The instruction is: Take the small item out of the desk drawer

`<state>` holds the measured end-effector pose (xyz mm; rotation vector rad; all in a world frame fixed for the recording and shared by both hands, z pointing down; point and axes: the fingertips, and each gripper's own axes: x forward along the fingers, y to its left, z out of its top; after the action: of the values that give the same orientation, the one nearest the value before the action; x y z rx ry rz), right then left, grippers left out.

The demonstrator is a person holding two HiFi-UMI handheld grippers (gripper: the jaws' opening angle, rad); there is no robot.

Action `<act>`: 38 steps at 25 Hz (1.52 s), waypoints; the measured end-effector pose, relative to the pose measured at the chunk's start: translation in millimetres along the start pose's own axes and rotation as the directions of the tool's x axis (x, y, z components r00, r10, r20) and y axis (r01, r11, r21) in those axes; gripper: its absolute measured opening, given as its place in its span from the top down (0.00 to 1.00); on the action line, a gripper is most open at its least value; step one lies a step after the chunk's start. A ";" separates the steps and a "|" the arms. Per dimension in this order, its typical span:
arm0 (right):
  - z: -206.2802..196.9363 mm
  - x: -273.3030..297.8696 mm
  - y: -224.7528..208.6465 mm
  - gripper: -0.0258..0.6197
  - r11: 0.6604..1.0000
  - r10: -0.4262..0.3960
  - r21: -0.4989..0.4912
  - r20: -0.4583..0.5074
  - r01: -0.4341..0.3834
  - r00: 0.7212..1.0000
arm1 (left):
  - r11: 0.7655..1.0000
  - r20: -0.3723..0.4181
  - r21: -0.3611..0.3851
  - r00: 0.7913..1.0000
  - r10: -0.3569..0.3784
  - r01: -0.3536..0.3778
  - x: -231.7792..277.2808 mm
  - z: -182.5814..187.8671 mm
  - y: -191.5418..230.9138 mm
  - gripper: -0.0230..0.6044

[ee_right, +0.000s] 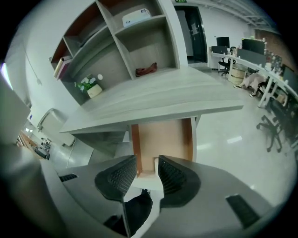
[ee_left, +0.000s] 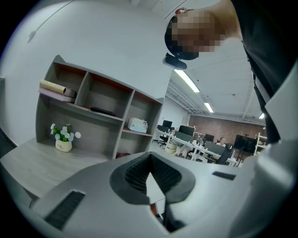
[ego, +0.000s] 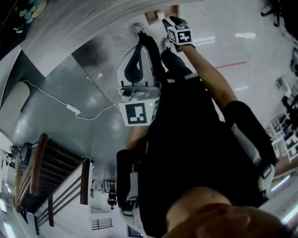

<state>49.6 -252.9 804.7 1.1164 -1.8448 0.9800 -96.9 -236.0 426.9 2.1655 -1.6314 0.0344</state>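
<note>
Drawer [ee_right: 160, 139] sits pulled out below the table [ee_right: 153, 97] edge, centre frame in the right gripper view. A small pale piece [ee_right: 155, 162] shows at its near end, identity unclear. Right gripper [ee_right: 148, 171] fingers stand wide, framing that end, gripping nothing. Left gripper [ee_left: 149, 160] fingers are closed tip to tip, empty.

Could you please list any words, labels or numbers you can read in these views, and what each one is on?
No text here can be read.
Flower pot: dark print, too small to read.
Green sign at the top edge: blurred.
Marker cube: black and white pattern only, no words.
</note>
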 end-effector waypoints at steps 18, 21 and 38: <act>-45.0 108.7 -32.4 0.69 0.997 -0.078 -0.026 -0.172 0.075 0.982 | 0.999 -0.048 -0.035 0.998 0.034 -0.036 8.7 -36.9 26.3 0.98; -49.1 117.9 -35.5 0.69 0.995 -0.100 -0.035 -0.198 0.095 0.975 | 0.998 -0.050 -0.037 0.998 0.040 -0.041 8.9 -39.5 31.4 0.98; -43.9 127.6 -47.6 0.71 0.990 -0.140 -0.034 -0.227 0.136 0.964 | 0.998 -0.060 -0.047 0.997 0.039 -0.042 5.2 -42.5 32.0 0.98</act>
<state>59.8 -273.2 946.0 1.0589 -1.5672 0.9660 -115.1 -232.9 477.1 2.0757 -1.6260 0.0694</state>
